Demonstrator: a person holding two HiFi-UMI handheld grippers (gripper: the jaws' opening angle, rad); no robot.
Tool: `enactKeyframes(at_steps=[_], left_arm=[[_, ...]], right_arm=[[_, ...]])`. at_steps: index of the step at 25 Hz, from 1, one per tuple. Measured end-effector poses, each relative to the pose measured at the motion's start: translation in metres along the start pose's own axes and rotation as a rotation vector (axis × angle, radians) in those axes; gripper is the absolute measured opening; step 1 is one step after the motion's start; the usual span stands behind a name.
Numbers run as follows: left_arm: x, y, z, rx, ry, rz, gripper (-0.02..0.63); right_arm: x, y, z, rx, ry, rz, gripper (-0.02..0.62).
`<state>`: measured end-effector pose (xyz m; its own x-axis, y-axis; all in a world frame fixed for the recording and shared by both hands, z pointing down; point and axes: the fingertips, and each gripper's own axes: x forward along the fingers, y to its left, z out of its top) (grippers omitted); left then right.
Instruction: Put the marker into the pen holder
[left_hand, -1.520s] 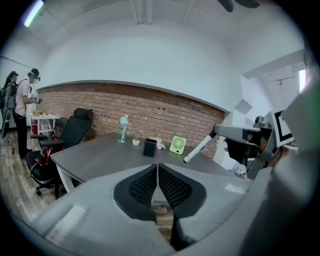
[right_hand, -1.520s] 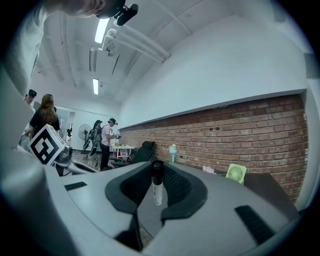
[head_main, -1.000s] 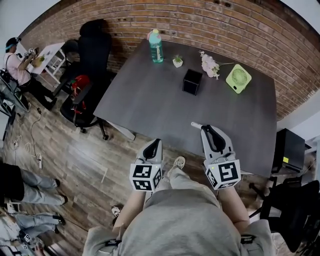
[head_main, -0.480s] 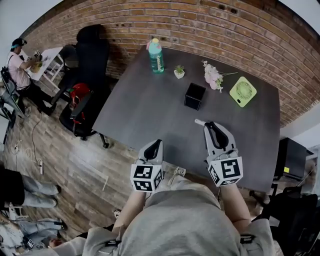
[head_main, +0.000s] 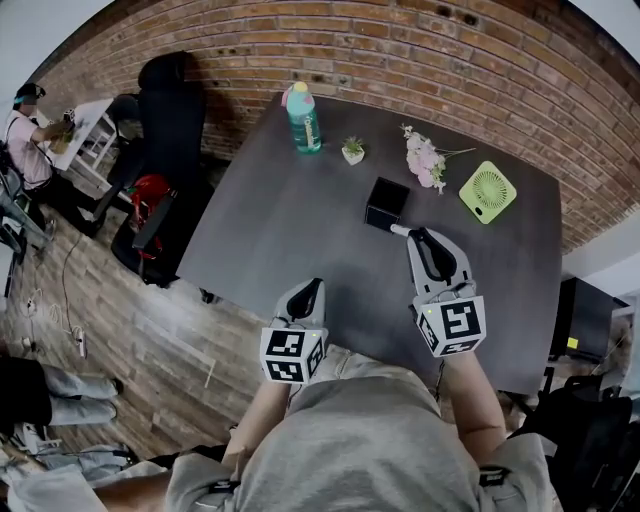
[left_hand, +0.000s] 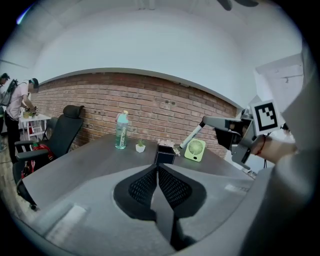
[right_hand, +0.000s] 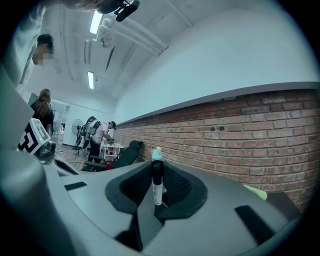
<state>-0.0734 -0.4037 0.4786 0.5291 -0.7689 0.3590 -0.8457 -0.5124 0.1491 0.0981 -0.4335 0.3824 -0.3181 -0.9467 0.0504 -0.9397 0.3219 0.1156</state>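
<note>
A black square pen holder (head_main: 386, 203) stands upright in the middle of the dark grey table (head_main: 290, 230). My right gripper (head_main: 418, 238) is shut on a white marker (head_main: 399, 230) with a black cap. The marker sticks out leftward, with its end just by the holder's near right corner. In the right gripper view the marker (right_hand: 157, 186) stands upright between the pads. In the left gripper view the pen holder (left_hand: 165, 154) sits ahead, with the marker (left_hand: 190, 136) slanting above and to its right. My left gripper (head_main: 309, 292) is shut and empty, low at the table's near edge.
At the far side of the table stand a teal bottle (head_main: 303, 118), a small potted plant (head_main: 352, 150), pink flowers (head_main: 425, 160) and a green fan (head_main: 487, 191). A black office chair (head_main: 168, 105) sits left of the table. A person (head_main: 30, 140) works at a white desk far left.
My right gripper has carried the marker forward over the table, from near the front edge to just beside the pen holder. The left gripper has stayed where it was.
</note>
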Motion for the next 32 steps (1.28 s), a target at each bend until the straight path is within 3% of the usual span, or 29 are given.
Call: enactKeyframes(at_steps=[14, 32], left_arm=[[0.041, 0.011, 0.001, -0.002, 0.040, -0.012, 0.023], [0.064, 0.014, -0.003, -0.009, 0.076, -0.022, 0.023]], right_arm=[[0.064, -0.040, -0.031, 0.002, 0.053, -0.025, 0.071], [0.122, -0.054, -0.113, 0.012, 0.206, -0.019, 0.071]])
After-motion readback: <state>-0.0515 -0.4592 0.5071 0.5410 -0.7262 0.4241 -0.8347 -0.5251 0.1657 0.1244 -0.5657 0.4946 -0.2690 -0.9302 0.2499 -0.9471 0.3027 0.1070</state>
